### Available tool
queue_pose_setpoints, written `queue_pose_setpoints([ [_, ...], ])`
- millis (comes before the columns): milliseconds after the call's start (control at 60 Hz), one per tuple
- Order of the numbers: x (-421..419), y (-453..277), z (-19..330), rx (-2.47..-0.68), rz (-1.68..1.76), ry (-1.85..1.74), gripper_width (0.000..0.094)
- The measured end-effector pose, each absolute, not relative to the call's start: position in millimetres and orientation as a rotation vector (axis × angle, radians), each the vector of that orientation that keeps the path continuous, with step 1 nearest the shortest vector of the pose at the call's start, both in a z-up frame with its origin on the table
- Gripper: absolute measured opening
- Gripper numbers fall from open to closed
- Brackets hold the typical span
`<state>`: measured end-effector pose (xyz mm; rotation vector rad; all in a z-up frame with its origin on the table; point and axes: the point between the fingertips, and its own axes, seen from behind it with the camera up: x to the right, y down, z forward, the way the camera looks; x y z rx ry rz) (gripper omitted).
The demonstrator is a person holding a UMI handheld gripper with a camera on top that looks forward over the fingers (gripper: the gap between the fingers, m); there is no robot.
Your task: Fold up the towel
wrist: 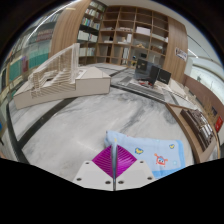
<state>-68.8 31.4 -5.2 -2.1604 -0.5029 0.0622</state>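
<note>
A pale wooden rack (55, 72) stands far off on the grey marbled worktop (85, 125). Nearer, the claw (116, 163) is clenched, magenta pads pressed together and gripping nothing. Just right of its tips lies the towel (150, 150) — light blue, printed, soft and limp; it should crumple easily, so pinch a corner — not the middle.
</note>
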Motion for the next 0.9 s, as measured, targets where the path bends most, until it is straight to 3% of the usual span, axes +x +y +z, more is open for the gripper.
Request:
queue_pose_setpoints([
  [333,11.2,61.7,87.6,-2.039,0.202,-0.200,0.0016],
  [400,40.3,70.7,83.3,-2.049,0.163,-0.150,0.0019],
  [567,97.2,77.8,33.1,-2.167,0.076,-0.065,0.0030],
  [717,117.2,82.4,27.2,-2.167,0.043,-0.054,0.0042],
  [783,127.6,83.5,24.4,-2.164,-0.003,-0.054,0.0151],
  [800,128.7,82.6,23.8,-2.165,-0.006,-0.055,0.0253],
  [900,136.6,77.5,27.0,-2.160,-0.001,-0.027,0.0616],
])
